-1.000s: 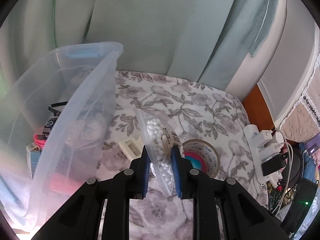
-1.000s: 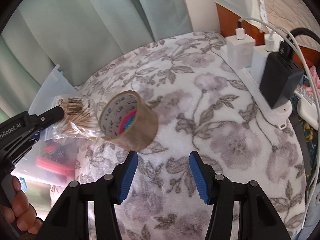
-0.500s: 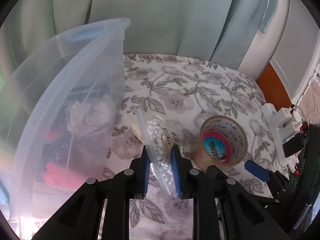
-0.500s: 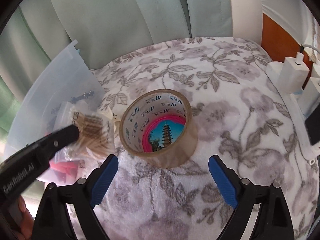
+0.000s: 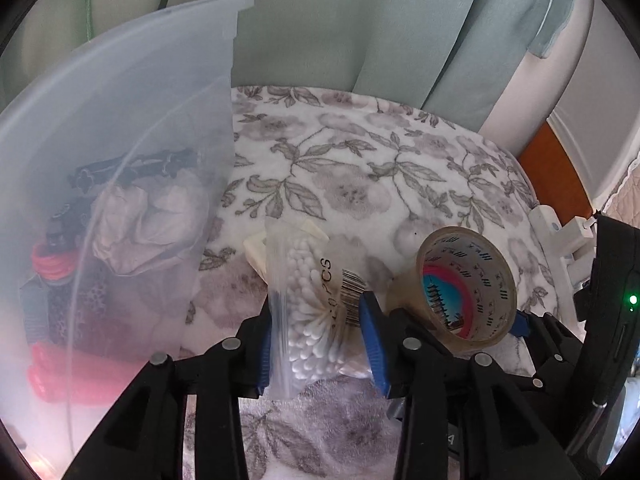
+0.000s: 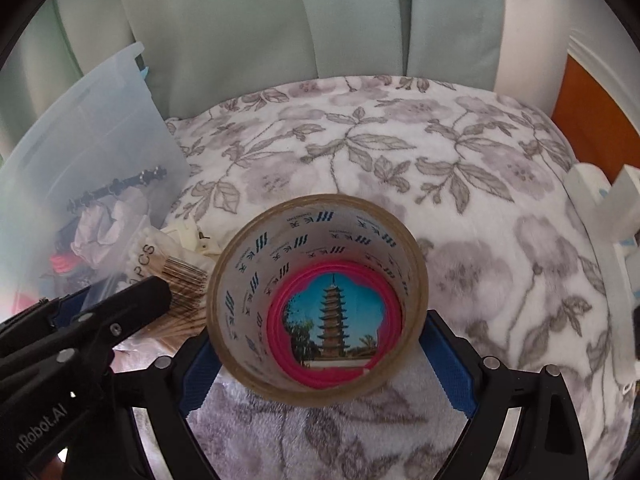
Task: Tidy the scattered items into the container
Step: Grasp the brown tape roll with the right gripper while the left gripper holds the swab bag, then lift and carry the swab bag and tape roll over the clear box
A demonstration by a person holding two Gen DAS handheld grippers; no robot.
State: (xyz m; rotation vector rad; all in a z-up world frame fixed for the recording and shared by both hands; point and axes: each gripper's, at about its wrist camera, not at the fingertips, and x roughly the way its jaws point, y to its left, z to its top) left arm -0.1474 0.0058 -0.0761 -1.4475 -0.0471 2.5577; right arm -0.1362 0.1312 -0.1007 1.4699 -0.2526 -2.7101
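Observation:
A clear bag of cotton swabs [image 5: 308, 304] rests on the floral blanket [image 5: 360, 160] just right of the clear plastic container [image 5: 120, 120]. My left gripper [image 5: 316, 344] has its jaws opening, and the bag stands loosely between them. A brown tape roll [image 6: 320, 232] tilts on its edge with a pink pagoda-picture disc [image 6: 280, 344] inside. My right gripper [image 6: 326, 372] is open wide and straddles the roll, one blue pad on each side. In the right wrist view the bag [image 6: 160, 264] shows beside a left finger [image 6: 136, 304].
The container [image 6: 80, 140] holds crumpled paper, a black strap and red items. A cream plastic piece [image 5: 260, 252] lies behind the bag. A white power strip with chargers [image 5: 568, 240] lines the blanket's right edge. Green curtains hang behind.
The left jaws have spread apart from the swab bag and the gripper has sunk toward the blanket. The right jaws widened and moved up until they straddle the tape roll.

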